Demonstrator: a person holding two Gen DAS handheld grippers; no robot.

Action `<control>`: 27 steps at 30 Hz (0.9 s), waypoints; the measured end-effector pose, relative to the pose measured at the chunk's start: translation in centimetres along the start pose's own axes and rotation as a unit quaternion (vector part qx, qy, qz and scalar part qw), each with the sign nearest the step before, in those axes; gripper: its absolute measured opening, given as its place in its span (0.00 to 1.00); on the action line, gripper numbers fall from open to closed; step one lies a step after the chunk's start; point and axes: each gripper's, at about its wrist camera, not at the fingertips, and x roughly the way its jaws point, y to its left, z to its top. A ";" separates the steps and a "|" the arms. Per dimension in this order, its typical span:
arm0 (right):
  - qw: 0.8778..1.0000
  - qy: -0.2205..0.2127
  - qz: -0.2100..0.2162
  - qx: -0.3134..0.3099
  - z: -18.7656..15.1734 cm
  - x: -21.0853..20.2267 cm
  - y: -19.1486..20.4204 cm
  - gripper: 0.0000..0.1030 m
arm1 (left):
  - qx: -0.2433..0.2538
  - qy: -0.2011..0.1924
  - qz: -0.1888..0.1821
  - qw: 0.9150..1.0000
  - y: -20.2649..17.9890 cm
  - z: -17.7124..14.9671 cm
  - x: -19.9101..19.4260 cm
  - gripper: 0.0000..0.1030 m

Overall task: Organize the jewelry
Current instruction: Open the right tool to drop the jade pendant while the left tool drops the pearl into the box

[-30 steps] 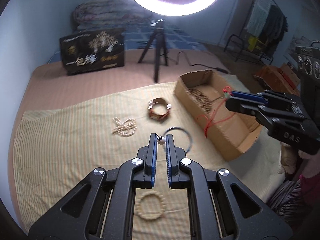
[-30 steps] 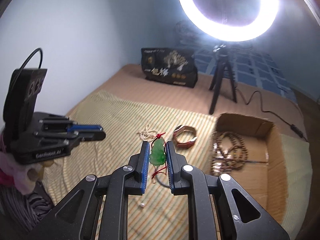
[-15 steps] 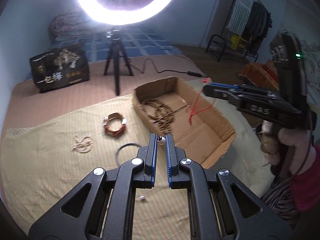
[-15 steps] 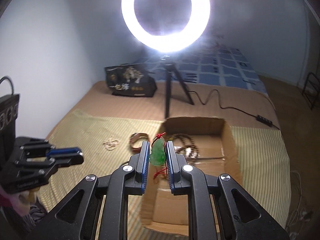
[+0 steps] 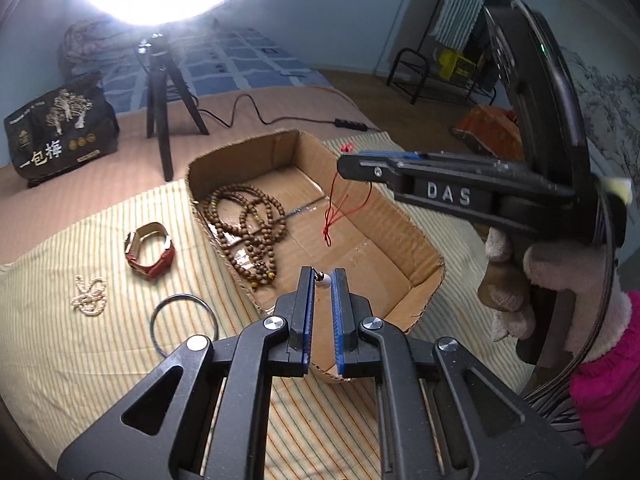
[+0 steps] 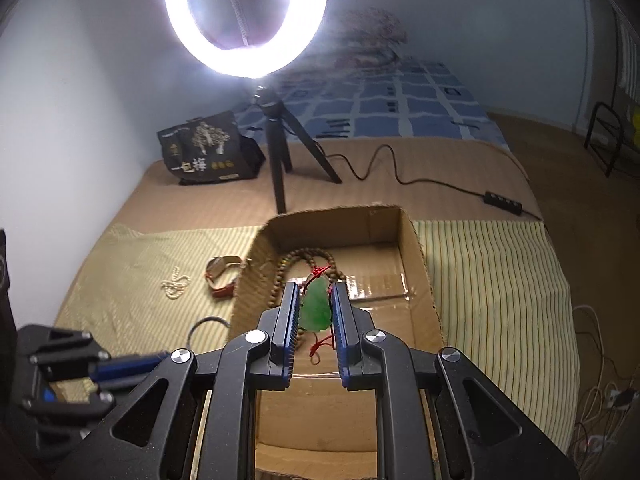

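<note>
Both grippers shift from over the striped cloth (image 5: 100, 344) to over the cardboard box (image 5: 424, 236). Left gripper (image 5: 322, 280), with the white bead (image 5: 325, 280) pinched at its tips, now sits above the box's near wall rather than above the dark ring (image 5: 184, 322). Right gripper (image 6: 315, 300), clamping the green pendant (image 6: 316, 308), now hangs over the box interior; its red cord (image 5: 334, 216) dangles inside the box.
</note>
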 end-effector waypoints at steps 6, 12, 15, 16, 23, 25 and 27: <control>1.000 0.012 -0.009 0.012 -0.1 1.0 -1.1 0.14 | 0.001 0.021 -0.004 1.000 -0.2 -0.5 1.8 0.06; 0.999 0.026 -0.009 0.017 -0.4 1.7 -1.5 0.15 | -0.009 0.028 -0.005 1.000 0.1 -0.6 2.3 0.06; 0.999 0.028 -0.013 0.011 -0.4 1.7 -1.3 0.15 | -0.014 0.029 -0.003 0.999 0.4 -0.6 2.4 0.19; 0.999 0.028 -0.015 0.009 -0.4 1.7 -1.2 0.15 | -0.017 0.028 0.000 0.999 0.6 -0.6 2.4 0.28; 0.999 0.019 -0.042 0.012 -0.2 1.4 -1.3 0.52 | -0.020 0.022 0.007 1.000 0.9 -0.7 2.2 0.47; 0.998 0.020 -0.053 0.016 -0.1 1.4 -1.5 0.64 | -0.019 0.025 0.009 0.999 1.0 -0.8 2.3 0.47; 0.998 0.018 -0.062 0.020 -0.1 1.4 -1.6 0.71 | -0.018 0.026 0.014 0.999 1.0 -0.9 2.3 0.47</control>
